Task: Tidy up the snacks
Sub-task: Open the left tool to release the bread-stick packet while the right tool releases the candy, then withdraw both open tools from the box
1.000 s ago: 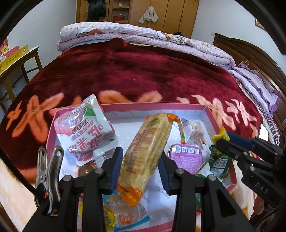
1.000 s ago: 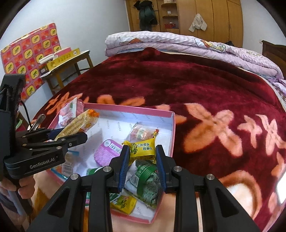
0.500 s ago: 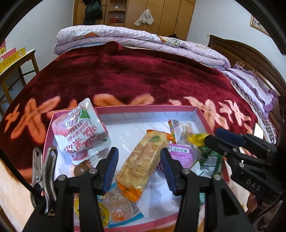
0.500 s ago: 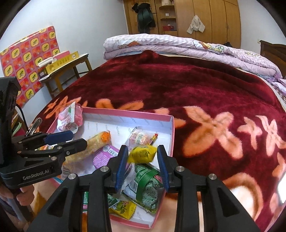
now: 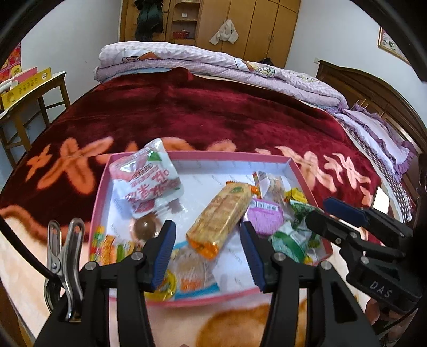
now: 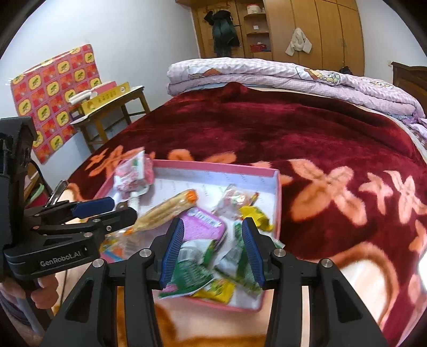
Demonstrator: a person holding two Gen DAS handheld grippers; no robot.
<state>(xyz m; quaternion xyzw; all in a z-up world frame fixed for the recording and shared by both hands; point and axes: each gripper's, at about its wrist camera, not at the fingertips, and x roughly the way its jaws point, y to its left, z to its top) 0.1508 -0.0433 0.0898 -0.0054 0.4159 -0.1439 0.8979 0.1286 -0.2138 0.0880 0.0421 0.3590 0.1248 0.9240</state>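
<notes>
a dark red blanket (image 5: 213, 117) covers the bed, wardrobes on the far wall, and the pink box (image 5: 101, 192) sits at its near edge with the snacks inside. the left gripper (image 5: 208, 248) stands spread and empty above the cracker pack (image 5: 221, 213); the right gripper (image 6: 210, 248), its jaws opening, pinches nothing above the green packets (image 6: 192, 272). this looks like the moment after a drop-off, so next comes finding any snack outside the box.

Both wrist cameras look forward and steeply down along their own fingers, from close above the near edge of the pink tray (image 5: 192, 154) on the bed. The left view faces it from the left, the right view (image 6: 276, 186) from the right (each catches the other gripper sideways). They share the tray and the wardrobe (image 5: 248, 24) behind.
</notes>
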